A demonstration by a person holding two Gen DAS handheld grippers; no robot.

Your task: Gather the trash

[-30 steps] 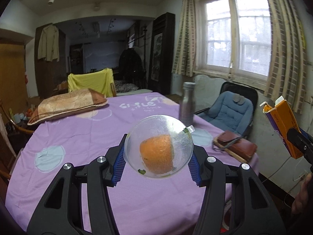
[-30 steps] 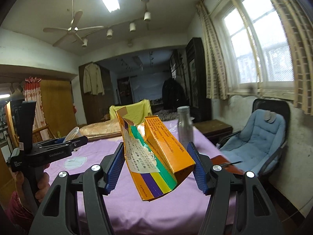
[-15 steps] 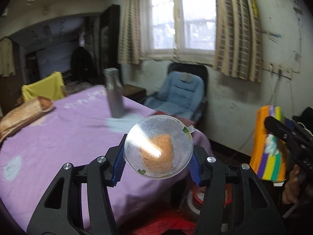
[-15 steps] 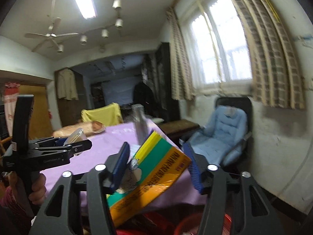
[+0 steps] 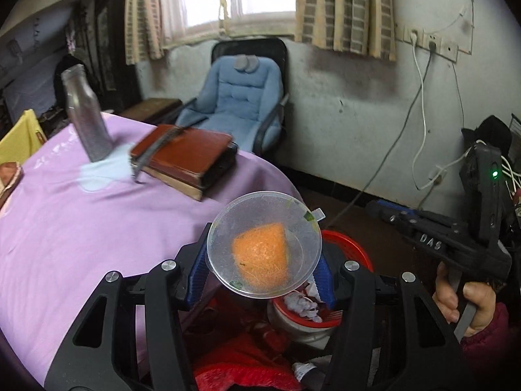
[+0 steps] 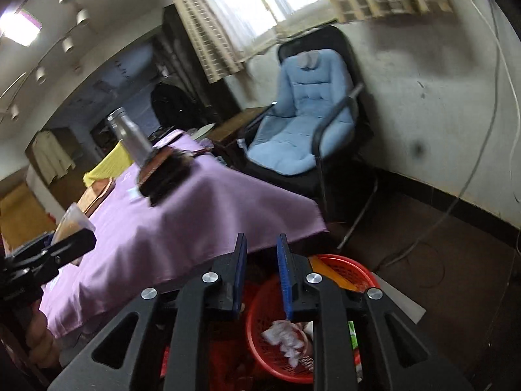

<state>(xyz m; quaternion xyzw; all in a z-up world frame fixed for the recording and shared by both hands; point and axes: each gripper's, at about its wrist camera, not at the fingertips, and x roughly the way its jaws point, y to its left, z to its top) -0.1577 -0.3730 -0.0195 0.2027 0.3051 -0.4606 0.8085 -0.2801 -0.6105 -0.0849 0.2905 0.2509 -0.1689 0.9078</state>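
Left gripper (image 5: 263,270) clamped on clear plastic cup (image 5: 264,249) w/ orange peel (image 5: 262,254) inside, held above red basket (image 5: 350,249) beside purple table (image 5: 81,228).
Right gripper (image 6: 260,273): fingers apart w/ narrow gap, nothing between, over basket (image 6: 270,299) w/ crumpled tissue (image 6: 283,334) inside.

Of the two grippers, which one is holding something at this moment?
The left gripper: its fingers clamp a clear plastic cup with orange peel inside. The right gripper has nothing between its fingers, above the red basket.
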